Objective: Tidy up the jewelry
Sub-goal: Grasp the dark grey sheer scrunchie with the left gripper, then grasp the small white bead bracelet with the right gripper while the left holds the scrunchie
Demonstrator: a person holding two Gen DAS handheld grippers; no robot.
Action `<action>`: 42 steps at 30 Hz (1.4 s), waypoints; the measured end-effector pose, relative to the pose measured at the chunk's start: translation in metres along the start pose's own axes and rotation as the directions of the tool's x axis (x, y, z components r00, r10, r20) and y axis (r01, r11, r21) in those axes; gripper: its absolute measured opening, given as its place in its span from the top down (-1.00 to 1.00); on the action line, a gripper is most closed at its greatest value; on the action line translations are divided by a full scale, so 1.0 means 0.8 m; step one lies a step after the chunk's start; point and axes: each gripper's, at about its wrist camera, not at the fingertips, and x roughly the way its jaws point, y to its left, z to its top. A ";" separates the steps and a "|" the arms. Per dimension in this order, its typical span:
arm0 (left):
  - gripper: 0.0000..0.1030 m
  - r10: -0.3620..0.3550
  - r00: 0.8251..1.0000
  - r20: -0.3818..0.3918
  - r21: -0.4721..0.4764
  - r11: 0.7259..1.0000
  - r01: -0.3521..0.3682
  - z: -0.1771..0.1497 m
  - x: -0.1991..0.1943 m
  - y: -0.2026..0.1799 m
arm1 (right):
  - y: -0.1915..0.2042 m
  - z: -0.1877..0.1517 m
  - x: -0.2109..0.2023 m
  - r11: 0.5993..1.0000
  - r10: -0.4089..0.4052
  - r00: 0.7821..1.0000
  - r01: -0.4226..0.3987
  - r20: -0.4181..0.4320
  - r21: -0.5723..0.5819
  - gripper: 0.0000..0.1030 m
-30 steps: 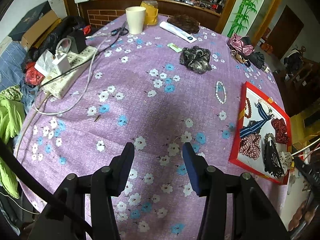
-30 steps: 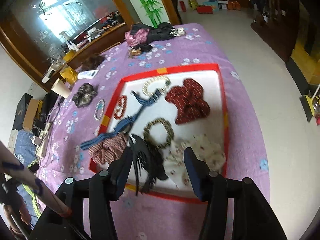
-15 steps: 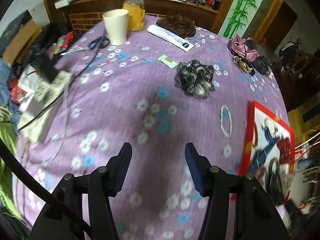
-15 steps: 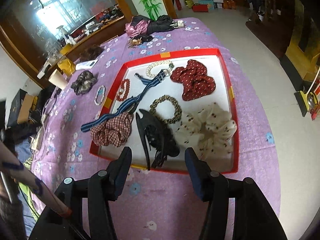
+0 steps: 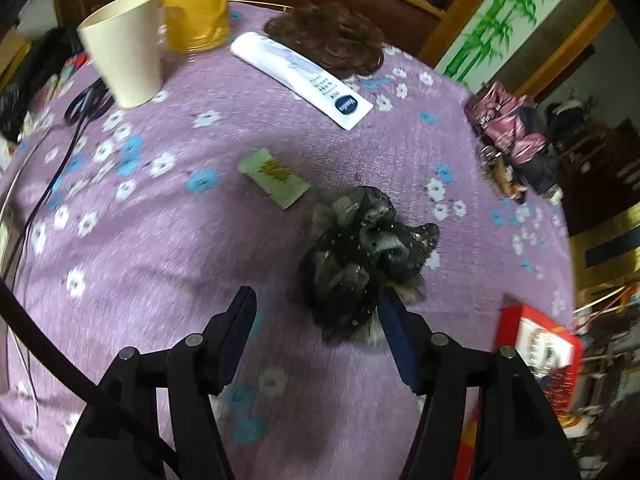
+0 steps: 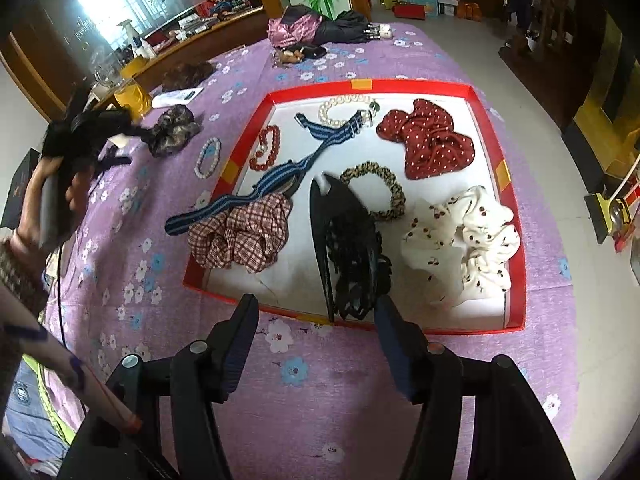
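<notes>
A dark grey-black scrunchie lies on the purple flowered cloth. My left gripper hangs just short of it, jaws opening; the scrunchie's near edge sits by the right finger, unpressed. The red tray holds a black hair claw, plaid scrunchie, white cherry scrunchie, red dotted scrunchie, leopard hair tie, pearl bracelet, red bead bracelet and striped band. My right gripper hovers at the tray's near rim, jaws opening and empty. A white bead bracelet lies outside the tray.
A cream cup, yellow jar, white tube, brown hairpiece, green packet and scissors lie beyond the scrunchie. A pink bag sits at the right edge. A person's hand shows at the left.
My left gripper has travelled forward and down across the cloth to the dark scrunchie, with its jaws wider. My right gripper has drawn back to the tray's near rim and opened a little.
</notes>
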 end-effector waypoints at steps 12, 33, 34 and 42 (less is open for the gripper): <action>0.86 0.019 0.999 -0.030 0.135 0.991 -0.015 -0.049 -0.030 0.001 | 0.043 0.029 0.001 0.995 0.030 0.999 -0.028 0.018 -0.095 -0.24; 0.13 -0.125 0.992 -0.034 -0.002 0.992 0.125 -0.162 -0.073 0.087 | 0.214 0.190 0.184 0.949 0.080 0.980 -0.131 -0.185 -0.286 0.03; 0.10 -0.127 0.991 -0.034 -0.006 0.992 0.127 -0.162 -0.072 0.088 | 0.217 0.191 0.192 0.948 0.062 0.980 -0.118 -0.190 -0.296 0.03; 0.00 -0.162 0.986 -0.045 -0.026 0.987 0.160 -0.161 -0.059 0.092 | 0.228 0.191 0.223 0.944 -0.037 0.982 -0.026 -0.184 -0.330 0.16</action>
